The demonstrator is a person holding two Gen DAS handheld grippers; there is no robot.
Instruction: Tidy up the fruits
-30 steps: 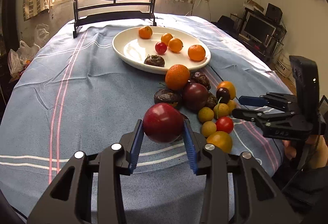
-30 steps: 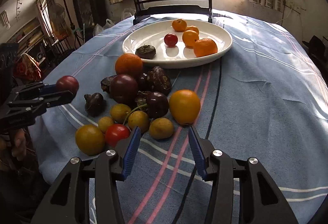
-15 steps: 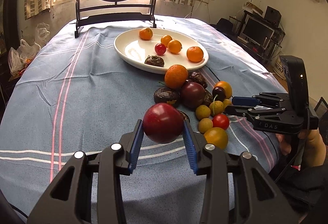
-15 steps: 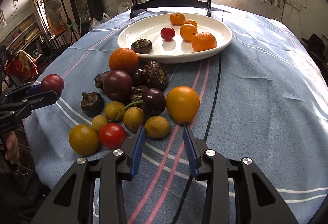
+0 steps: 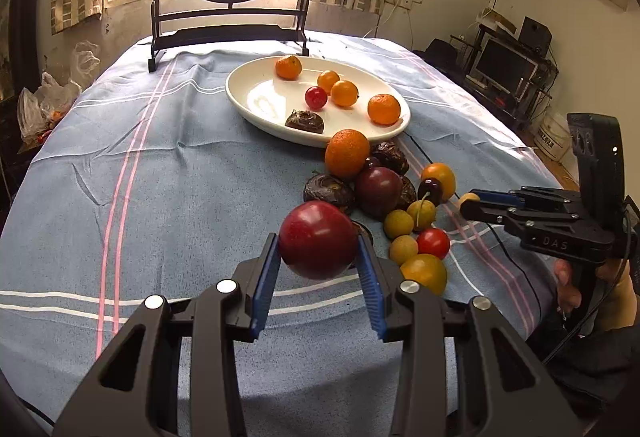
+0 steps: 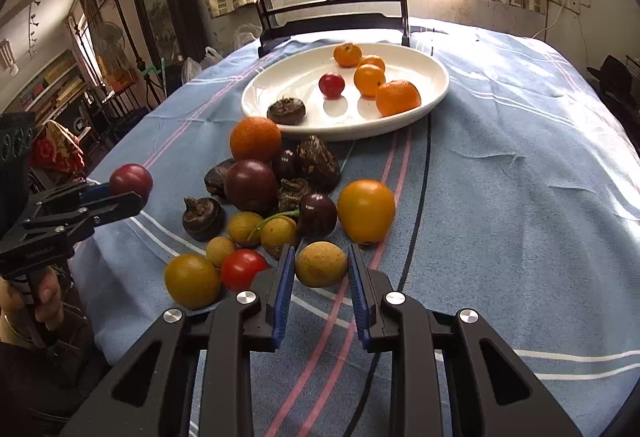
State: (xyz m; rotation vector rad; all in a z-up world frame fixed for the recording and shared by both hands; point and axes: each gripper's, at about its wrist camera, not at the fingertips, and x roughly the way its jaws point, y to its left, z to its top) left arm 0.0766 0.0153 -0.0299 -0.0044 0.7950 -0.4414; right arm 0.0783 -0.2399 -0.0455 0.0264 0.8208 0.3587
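My left gripper [image 5: 318, 247] is shut on a dark red round fruit [image 5: 318, 239] and holds it above the blue cloth, short of the pile. From the right wrist view the same gripper [image 6: 120, 193] and red fruit [image 6: 131, 179] show at the left. My right gripper [image 6: 320, 259] has its jaws closing, and both blue pads press on a small tan fruit [image 6: 320, 264] at the pile's near edge. In the left wrist view that tan fruit [image 5: 469, 198] peeks from the right gripper's [image 5: 470, 203] tips. A white oval plate [image 5: 248, 93] beyond holds several small oranges, a red fruit and a dark one.
Loose fruit lies between plate and grippers: an orange [image 6: 255, 139], a purple plum [image 6: 251, 185], a yellow-orange fruit [image 6: 366, 211], a red tomato [image 6: 242, 269], dark wrinkled pieces and small tan ones. A round screen on a black stand [image 5: 230, 25] sits at the table's far end.
My right gripper moved forward onto the tan fruit and its jaws came together on it. The left gripper kept still with the red fruit.
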